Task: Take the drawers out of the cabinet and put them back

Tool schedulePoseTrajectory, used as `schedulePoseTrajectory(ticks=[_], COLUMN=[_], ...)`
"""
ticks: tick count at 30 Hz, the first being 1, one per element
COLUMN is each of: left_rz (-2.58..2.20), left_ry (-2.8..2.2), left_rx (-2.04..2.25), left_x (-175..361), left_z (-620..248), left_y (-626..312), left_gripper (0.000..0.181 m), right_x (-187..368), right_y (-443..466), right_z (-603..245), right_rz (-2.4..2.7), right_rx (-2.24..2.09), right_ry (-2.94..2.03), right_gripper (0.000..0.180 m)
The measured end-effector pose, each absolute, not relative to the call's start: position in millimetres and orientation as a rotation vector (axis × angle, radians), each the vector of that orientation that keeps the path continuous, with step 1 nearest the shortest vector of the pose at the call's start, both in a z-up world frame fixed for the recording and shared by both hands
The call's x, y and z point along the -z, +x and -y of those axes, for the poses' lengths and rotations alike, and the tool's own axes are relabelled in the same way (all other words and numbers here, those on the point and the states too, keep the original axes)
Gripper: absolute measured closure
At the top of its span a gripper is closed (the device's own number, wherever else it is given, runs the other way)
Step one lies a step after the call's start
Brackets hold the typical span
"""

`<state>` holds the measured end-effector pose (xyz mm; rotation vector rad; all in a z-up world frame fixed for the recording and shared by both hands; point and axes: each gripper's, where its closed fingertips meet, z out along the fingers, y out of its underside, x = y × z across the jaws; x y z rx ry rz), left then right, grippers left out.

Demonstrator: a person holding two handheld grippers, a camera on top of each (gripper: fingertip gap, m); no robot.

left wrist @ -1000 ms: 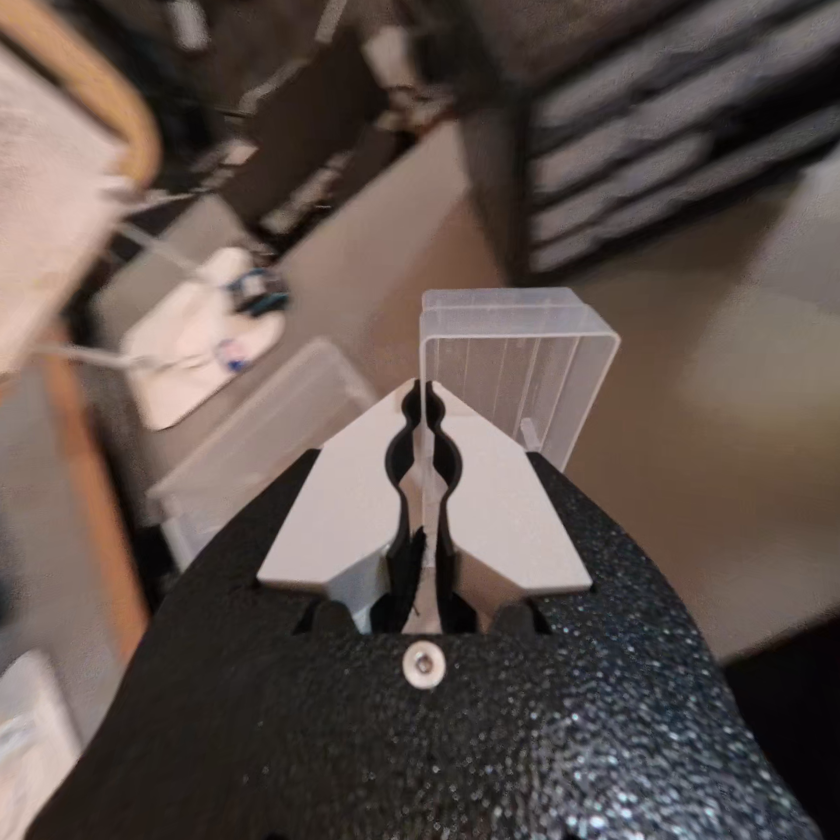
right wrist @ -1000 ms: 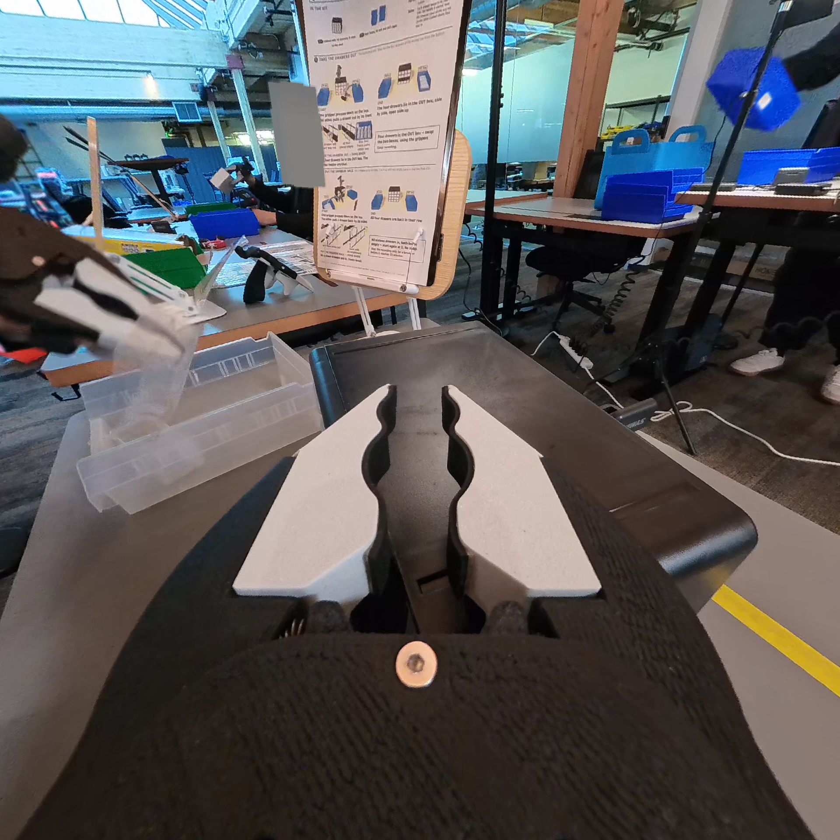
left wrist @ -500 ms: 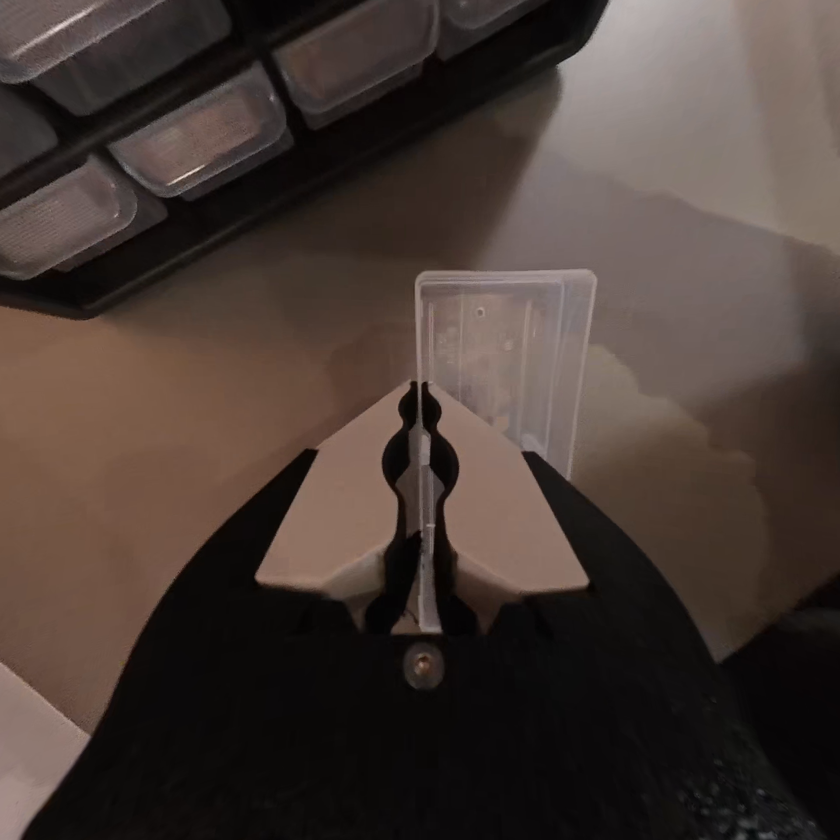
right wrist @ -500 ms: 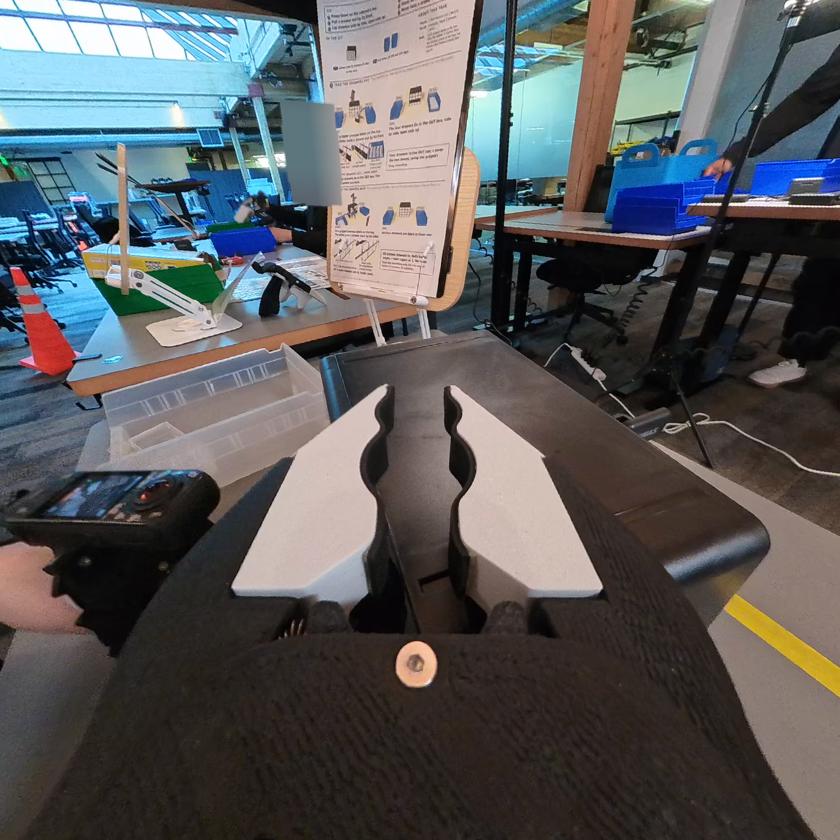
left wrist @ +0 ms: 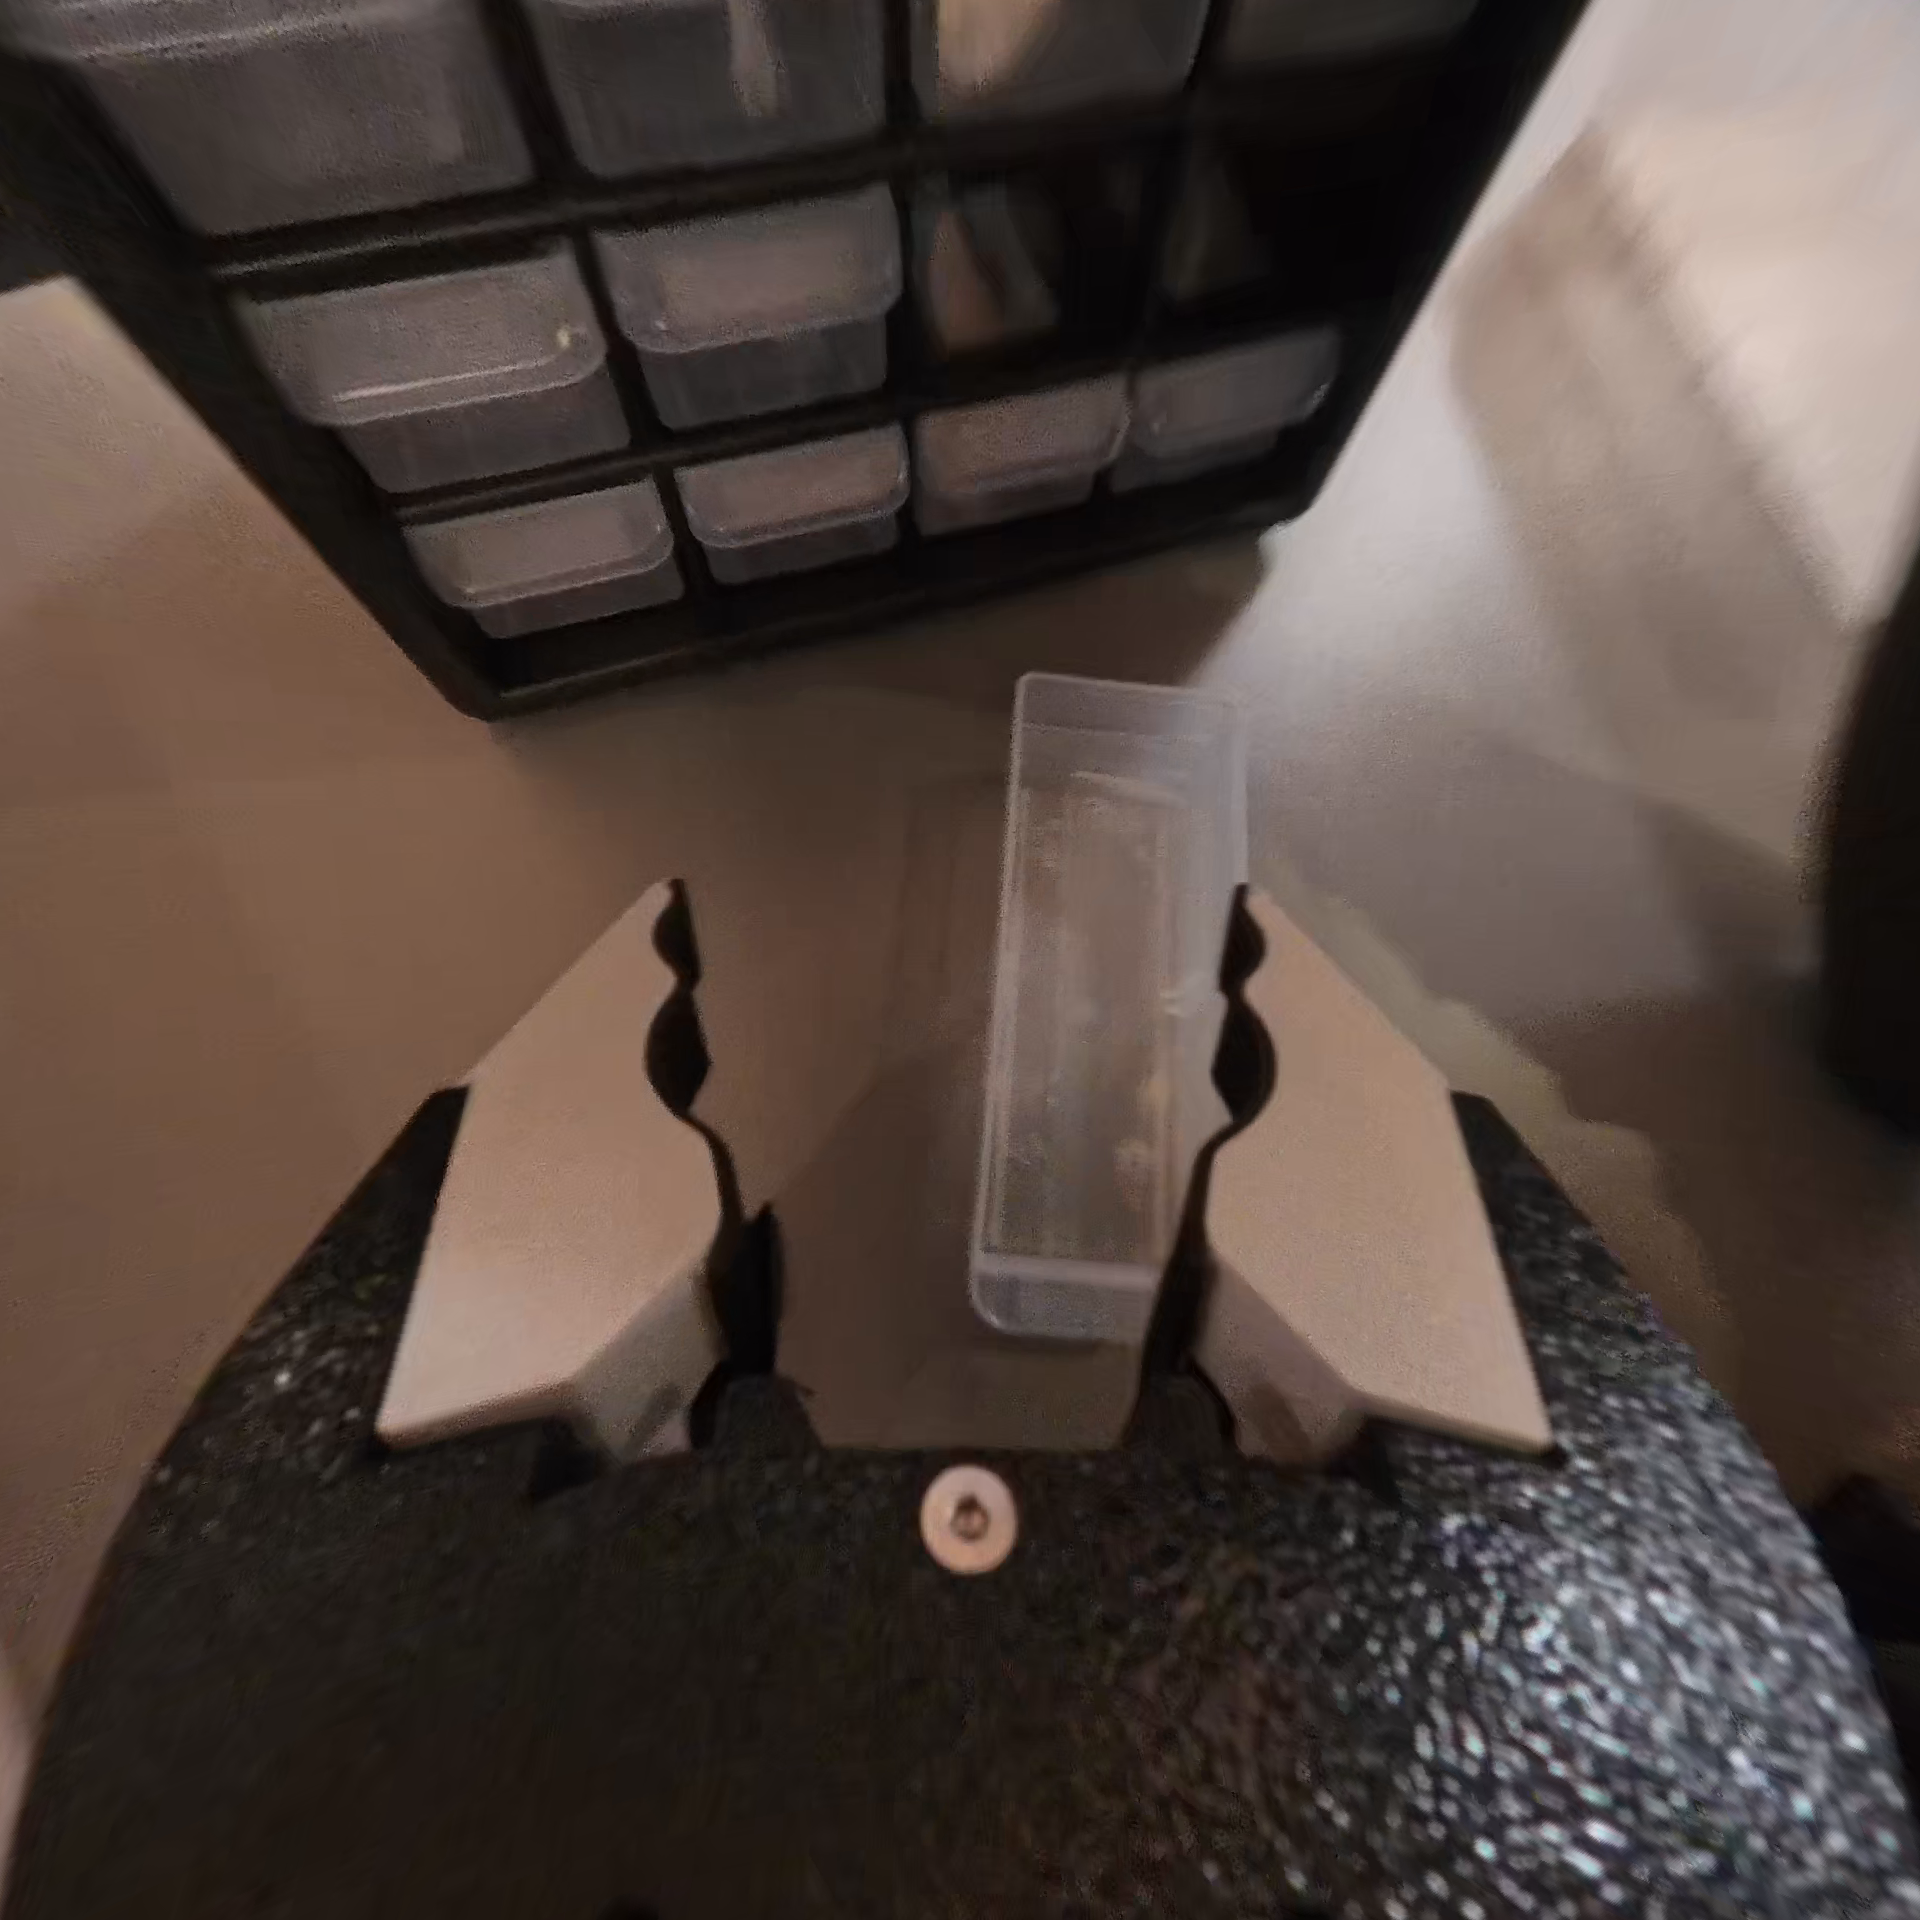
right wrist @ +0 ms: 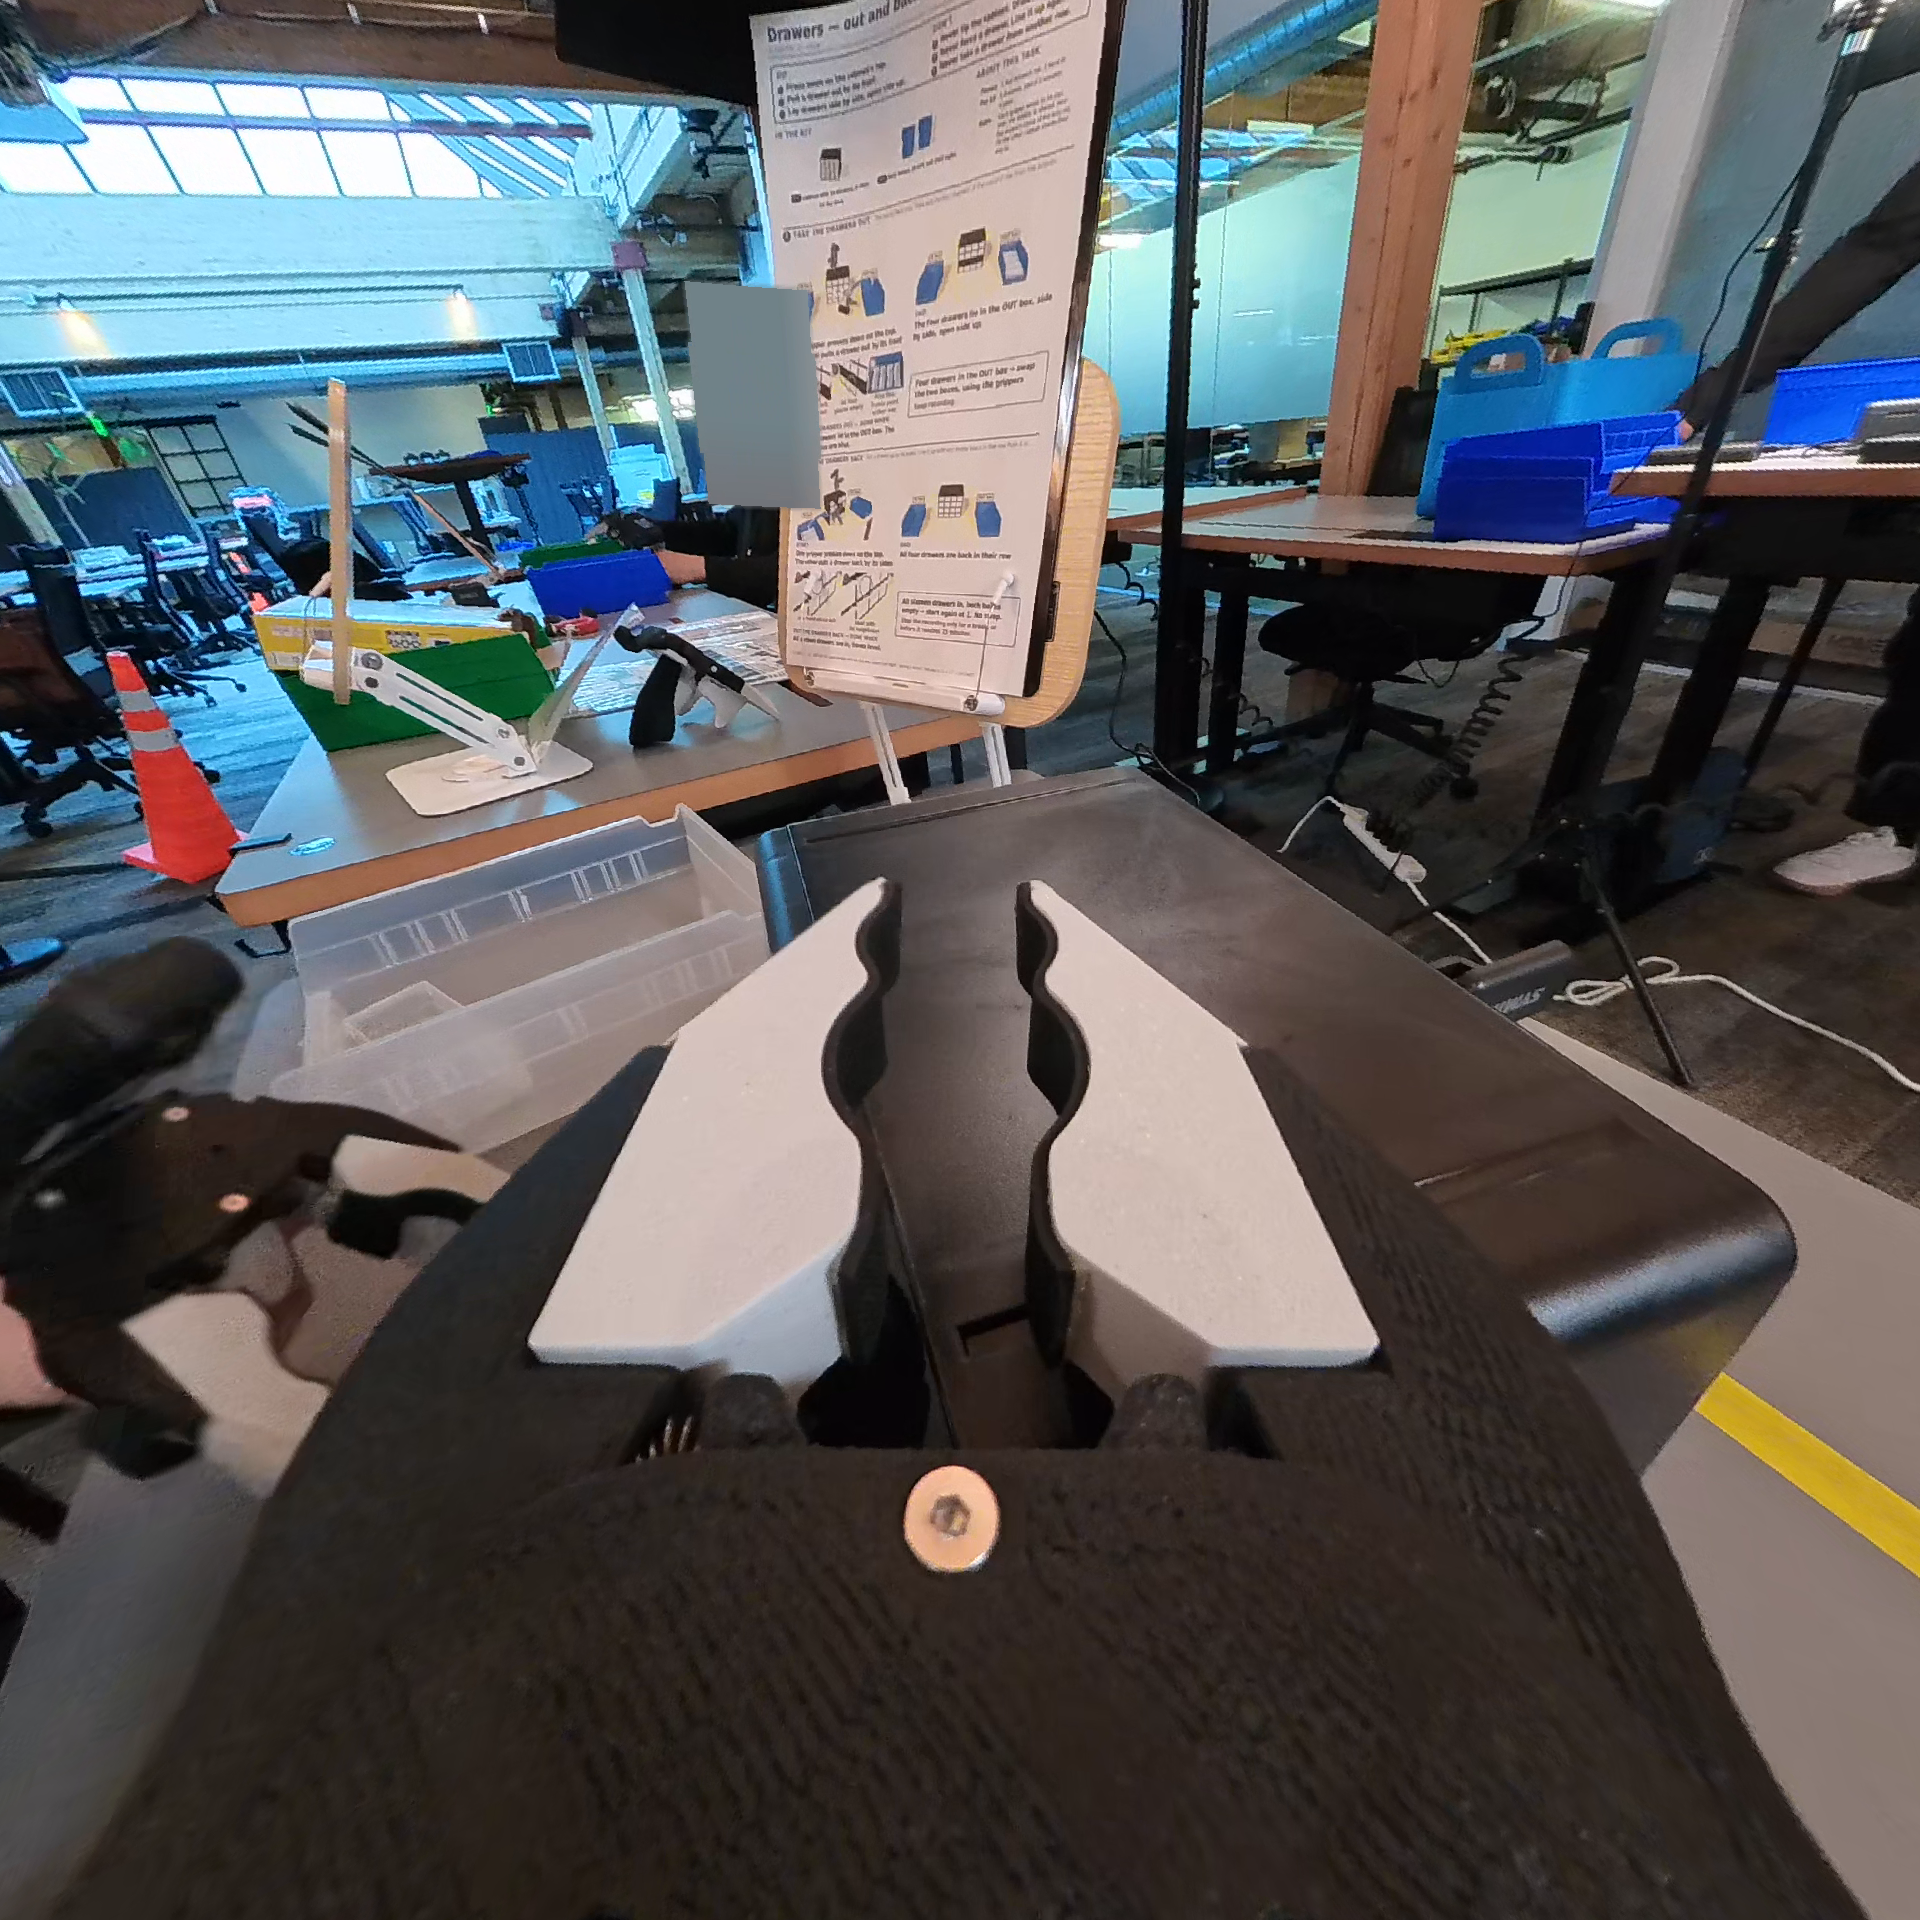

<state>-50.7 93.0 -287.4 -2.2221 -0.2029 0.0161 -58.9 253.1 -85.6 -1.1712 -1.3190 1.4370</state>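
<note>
The black cabinet (left wrist: 727,416) with small clear drawers stands ahead in the left wrist view. Two of its slots at the upper right (left wrist: 997,270) look empty. My left gripper (left wrist: 958,891) is open. A small clear drawer (left wrist: 1101,987) lies lengthwise between its fingers, close to the right finger (left wrist: 1340,1143), on the tan table top. My right gripper (right wrist: 956,888) is empty, with its jaws a narrow gap apart, and sits over the cabinet's black top (right wrist: 1299,987). The left gripper also shows in the right wrist view (right wrist: 208,1195), low at the left.
A clear plastic bin (right wrist: 520,966) stands left of the cabinet. An instruction sheet on a stand (right wrist: 935,364) is behind it. A yellow line (right wrist: 1808,1455) crosses the grey table at the right. Other tables, blue bins and an orange cone (right wrist: 166,769) stand farther off.
My left gripper swung from the bin round to the cabinet front, lowered the clear drawer and opened, letting it go. My right gripper has stayed on the cabinet top.
</note>
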Motion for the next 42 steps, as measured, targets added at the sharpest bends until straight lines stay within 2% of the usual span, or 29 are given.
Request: schedulePoseTrajectory(ticks=[1,3,6,8,13,17,19,32,42], left_rz=[0.215,0.2,0.11,0.064,0.015,0.015,0.009,0.181,0.229], left_ry=[-2.129,-2.045,-2.162,-2.238,-2.251,-2.22,-2.194,-1.63,-1.545], left_rx=[0.081,0.192,0.157,0.158,0.021,-0.069,-0.107,-0.344,-0.373], left_x=[280.3,281.5,318.5,338.8,352.0,347.3,343.2,241.7,234.4], left_z=[-83.7,-63.6,-41.1,-36.4,-47.8,-58.8,-63.6,-106.6,-131.0], left_y=[-45.3,-35.5,-20.8,-6.3,-2.5,-12.4,-15.3,-20.6,-13.8], left_gripper=[0.073,0.065,0.053,0.052,0.083,0.106,0.112,0.116,0.117], right_x=[85.5,85.2,85.4,85.6,85.4,85.1,84.9,82.6,80.6], right_y=[-58.9,-58.8,-59.0,-59.2,-59.1,-59.0,-58.9,-56.9,-54.6], right_z=[-253.1,-253.1,-253.0,-253.0,-253.1,-252.9,-252.9,-251.2,-249.2], right_rz=[1.318,1.316,1.317,1.319,1.317,1.316,1.315,1.308,1.305], right_rx=[-1.443,-1.448,-1.443,-1.44,-1.445,-1.454,-1.459,-1.525,-1.58], right_ry=[-1.171,-1.17,-1.17,-1.17,-1.17,-1.168,-1.166,-1.148,-1.129], right_gripper=[0.159,0.159,0.159,0.159,0.158,0.159,0.159,0.158,0.158])
